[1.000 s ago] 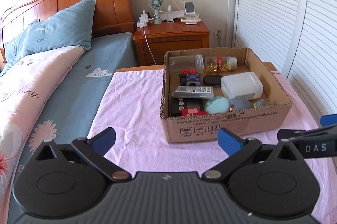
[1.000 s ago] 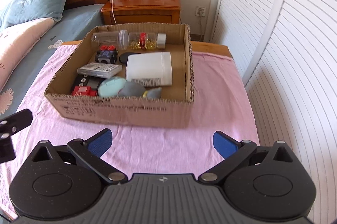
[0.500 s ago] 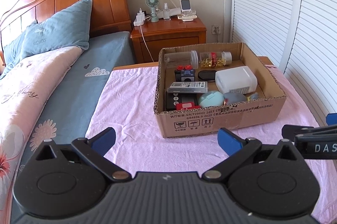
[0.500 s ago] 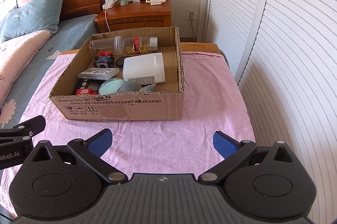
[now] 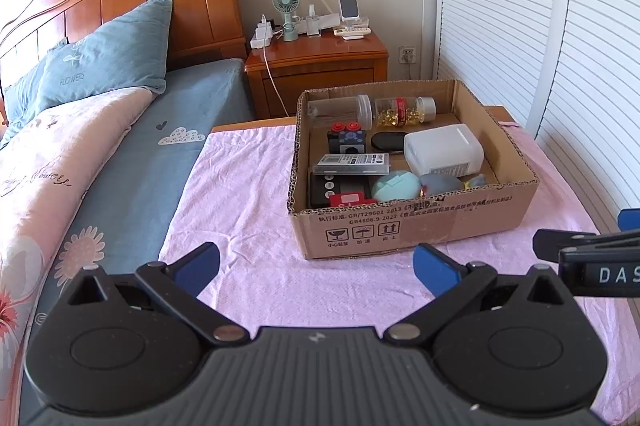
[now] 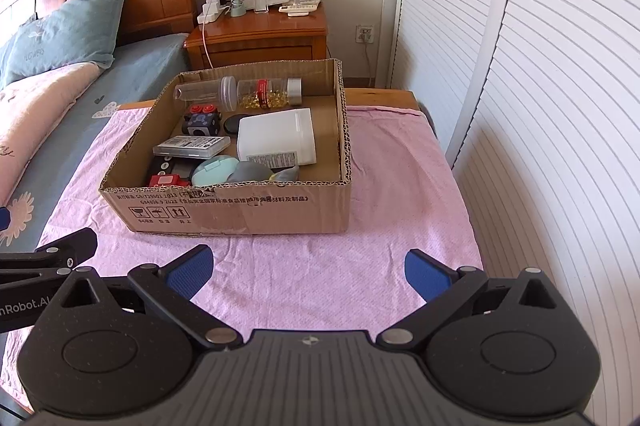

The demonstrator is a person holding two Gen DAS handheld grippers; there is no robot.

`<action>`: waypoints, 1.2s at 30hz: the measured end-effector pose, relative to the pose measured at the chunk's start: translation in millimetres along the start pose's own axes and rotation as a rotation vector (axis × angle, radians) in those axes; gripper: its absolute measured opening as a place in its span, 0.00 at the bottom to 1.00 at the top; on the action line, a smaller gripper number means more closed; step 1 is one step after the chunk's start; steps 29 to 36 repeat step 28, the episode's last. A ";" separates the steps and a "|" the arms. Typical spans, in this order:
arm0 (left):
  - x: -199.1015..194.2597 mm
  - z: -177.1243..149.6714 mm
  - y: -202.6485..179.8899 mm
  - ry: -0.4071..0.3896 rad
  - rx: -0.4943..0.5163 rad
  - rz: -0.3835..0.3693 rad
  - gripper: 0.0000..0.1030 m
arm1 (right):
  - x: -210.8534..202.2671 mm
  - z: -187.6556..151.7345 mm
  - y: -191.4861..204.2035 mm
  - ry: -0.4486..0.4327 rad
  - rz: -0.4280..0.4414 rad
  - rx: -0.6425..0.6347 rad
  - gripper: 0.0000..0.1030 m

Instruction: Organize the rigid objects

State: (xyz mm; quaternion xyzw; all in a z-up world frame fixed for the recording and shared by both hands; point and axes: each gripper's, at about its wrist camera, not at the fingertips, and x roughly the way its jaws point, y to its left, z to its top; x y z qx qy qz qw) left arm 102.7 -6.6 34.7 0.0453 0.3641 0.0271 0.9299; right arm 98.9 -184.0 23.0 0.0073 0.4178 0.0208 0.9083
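Observation:
An open cardboard box (image 5: 416,226) (image 6: 240,211) stands on a pink cloth. It holds several rigid objects: a white plastic container (image 5: 442,149) (image 6: 276,139), a clear jar of yellow capsules (image 5: 402,110) (image 6: 268,93), a clear empty jar (image 5: 340,110), a flat clear case (image 5: 350,163), a teal round case (image 5: 394,185) (image 6: 212,169) and a black toy with red knobs (image 5: 346,139). My left gripper (image 5: 316,266) is open and empty, in front of the box. My right gripper (image 6: 308,268) is open and empty, also in front of it.
The pink cloth (image 5: 240,185) (image 6: 400,185) covers a small table beside a bed (image 5: 100,153). A wooden nightstand (image 5: 320,65) with a fan and chargers stands behind. White louvred doors (image 6: 540,105) run along the right. The other gripper's arm shows at each view's edge.
Both grippers have drawn back from the box and risen a little. The box now looks farther away. Both stay open and empty.

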 end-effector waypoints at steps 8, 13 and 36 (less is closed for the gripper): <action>-0.4 1.3 0.2 0.004 0.000 0.001 0.99 | -1.5 0.3 1.2 -0.005 -0.001 -0.005 1.00; 0.5 1.5 0.1 0.005 -0.002 0.000 0.99 | -1.8 1.1 1.7 -0.008 -0.003 -0.008 1.00; -0.2 2.2 0.6 0.004 -0.011 -0.003 0.99 | -3.8 0.7 2.4 -0.015 -0.003 -0.011 1.00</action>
